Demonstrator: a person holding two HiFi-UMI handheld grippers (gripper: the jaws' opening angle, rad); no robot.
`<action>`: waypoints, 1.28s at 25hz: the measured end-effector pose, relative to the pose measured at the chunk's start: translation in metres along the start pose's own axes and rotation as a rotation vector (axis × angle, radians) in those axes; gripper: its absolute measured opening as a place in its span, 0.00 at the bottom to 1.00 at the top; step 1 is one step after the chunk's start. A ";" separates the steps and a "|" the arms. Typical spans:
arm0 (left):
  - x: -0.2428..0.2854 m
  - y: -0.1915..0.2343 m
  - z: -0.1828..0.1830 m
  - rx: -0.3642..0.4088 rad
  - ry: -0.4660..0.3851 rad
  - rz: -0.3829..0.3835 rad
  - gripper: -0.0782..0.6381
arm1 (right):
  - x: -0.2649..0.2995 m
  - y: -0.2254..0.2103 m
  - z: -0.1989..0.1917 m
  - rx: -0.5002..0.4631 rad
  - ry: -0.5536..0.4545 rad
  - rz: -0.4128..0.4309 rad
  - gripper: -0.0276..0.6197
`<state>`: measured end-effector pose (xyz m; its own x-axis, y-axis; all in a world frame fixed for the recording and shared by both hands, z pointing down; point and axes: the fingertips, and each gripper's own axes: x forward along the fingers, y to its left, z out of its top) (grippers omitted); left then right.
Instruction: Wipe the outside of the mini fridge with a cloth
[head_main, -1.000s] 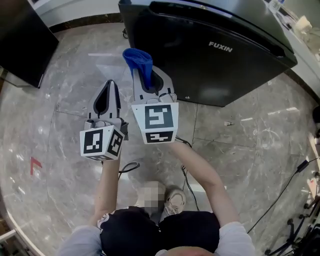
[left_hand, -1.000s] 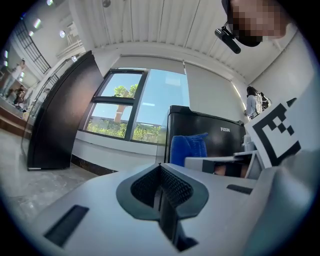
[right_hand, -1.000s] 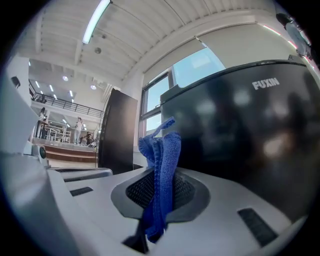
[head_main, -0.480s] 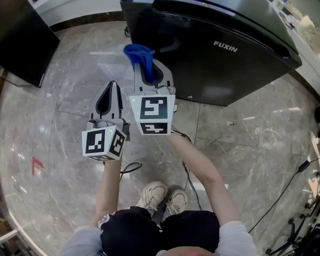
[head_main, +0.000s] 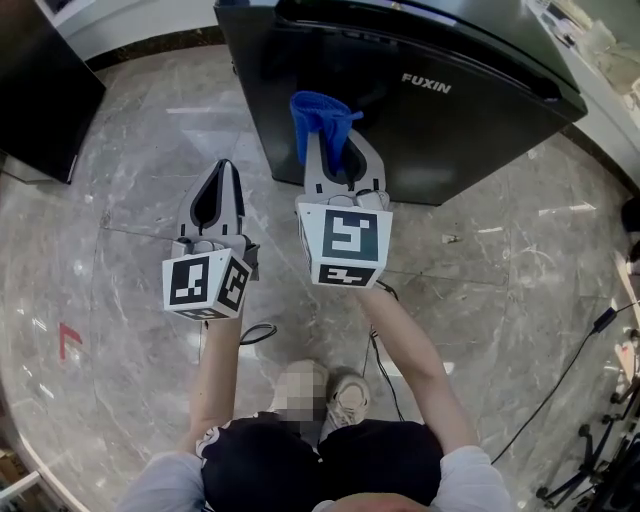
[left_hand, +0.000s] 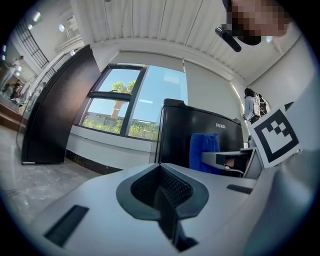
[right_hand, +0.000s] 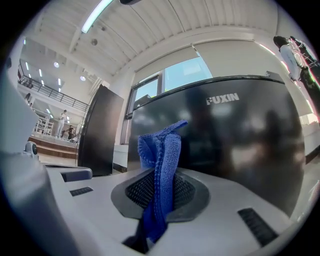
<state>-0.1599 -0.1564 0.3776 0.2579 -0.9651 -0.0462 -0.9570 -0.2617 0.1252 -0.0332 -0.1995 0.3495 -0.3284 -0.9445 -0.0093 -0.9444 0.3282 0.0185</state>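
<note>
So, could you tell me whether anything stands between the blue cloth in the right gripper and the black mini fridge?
Nothing visible does: the blue cloth points straight at the glossy black mini fridge, unobstructed.

The only word that can be read is the brand FUXIN (head_main: 426, 84), in pale capitals on the black door of the far fridge (head_main: 470, 140), near its top right. Both gripper views show it too. The square markers (head_main: 347, 240) hold patterns, no letters.
</note>
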 end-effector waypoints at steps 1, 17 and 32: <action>0.002 -0.004 0.000 -0.002 -0.001 -0.007 0.12 | -0.004 -0.008 -0.001 -0.003 0.000 -0.014 0.15; 0.017 -0.044 -0.012 -0.026 0.006 -0.087 0.12 | -0.068 -0.129 -0.007 -0.011 0.008 -0.290 0.15; 0.021 -0.052 -0.015 -0.025 0.010 -0.100 0.12 | -0.114 -0.236 -0.017 -0.021 0.039 -0.570 0.15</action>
<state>-0.1024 -0.1634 0.3851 0.3535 -0.9341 -0.0498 -0.9227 -0.3570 0.1455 0.2275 -0.1696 0.3633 0.2337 -0.9722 0.0136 -0.9716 -0.2330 0.0411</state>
